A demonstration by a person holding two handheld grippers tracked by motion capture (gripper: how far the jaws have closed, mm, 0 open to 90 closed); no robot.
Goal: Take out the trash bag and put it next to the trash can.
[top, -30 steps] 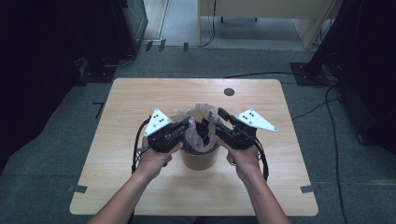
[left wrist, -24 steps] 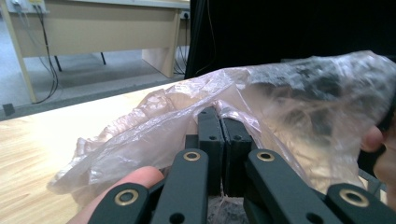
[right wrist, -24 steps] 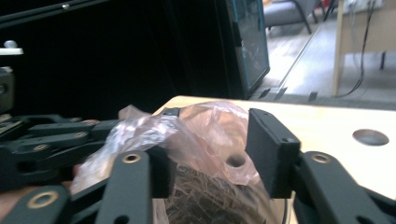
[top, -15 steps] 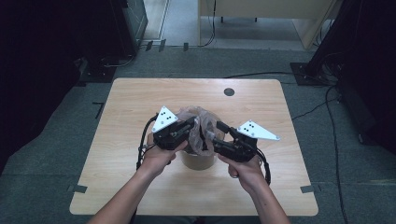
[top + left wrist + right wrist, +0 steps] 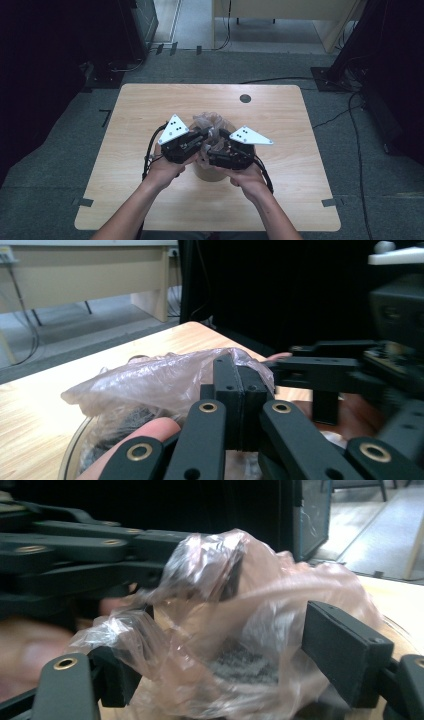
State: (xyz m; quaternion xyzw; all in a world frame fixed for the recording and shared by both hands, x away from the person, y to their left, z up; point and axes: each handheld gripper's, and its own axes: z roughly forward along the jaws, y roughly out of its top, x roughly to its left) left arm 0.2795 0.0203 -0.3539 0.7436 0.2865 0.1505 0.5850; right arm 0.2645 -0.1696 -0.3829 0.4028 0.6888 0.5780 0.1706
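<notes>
Item: thin clear plastic bag (image 5: 210,122), crumpled, lining a round container (image 5: 207,172) at the centre of the high view, between both hands. Left gripper (image 5: 202,134): jaws clenched on the bag's upper edge; right gripper (image 5: 225,675): jaws spread wide with loose film lying between them, so it is nearer the free edge, though blur hides whether either jaw touches it. Surface: pale wooden table (image 5: 150,105), grey floor and dark equipment beyond.

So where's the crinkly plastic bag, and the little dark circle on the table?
plastic bag (image 5: 260,610): right gripper view, its crumpled clear middle.
dark circle (image 5: 245,98): high view, its centre, near the table's far edge.
</notes>
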